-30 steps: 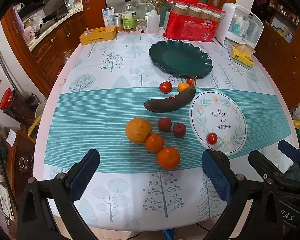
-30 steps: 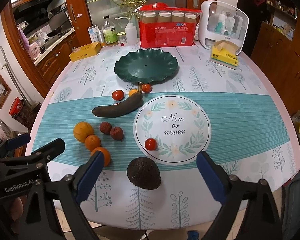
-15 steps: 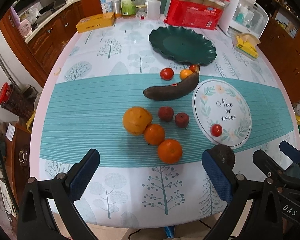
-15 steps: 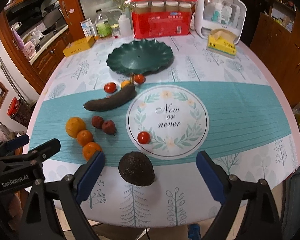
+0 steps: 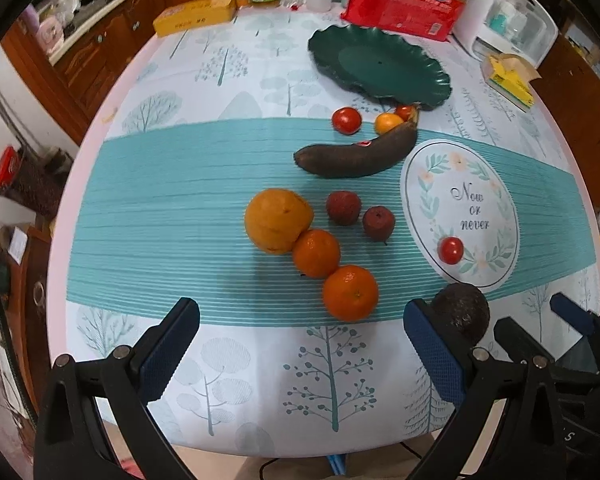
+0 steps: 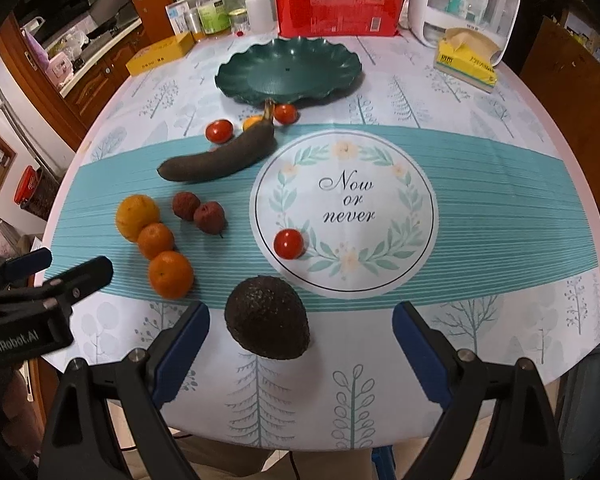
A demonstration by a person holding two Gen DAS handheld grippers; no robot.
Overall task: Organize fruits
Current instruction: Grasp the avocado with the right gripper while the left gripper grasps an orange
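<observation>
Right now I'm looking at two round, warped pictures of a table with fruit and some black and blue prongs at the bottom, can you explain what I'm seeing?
Those prongs are hand-held tools. A person holds a two-finger gripper in each hand, and each carries a wide-angle camera looking along its fingers, which warps the view.

One picture comes from the left gripper, the other from the right gripper. Each also glimpses the other tool at its edge. Both are open and hold nothing.

On the tablecloth lie a dark avocado just ahead of the right gripper, three oranges in a row, two lychees, a blackened banana and a few small tomatoes. Behind them sits an empty green plate, probably where the fruit is meant to go. Boxes and bottles stand at the far edge.
</observation>
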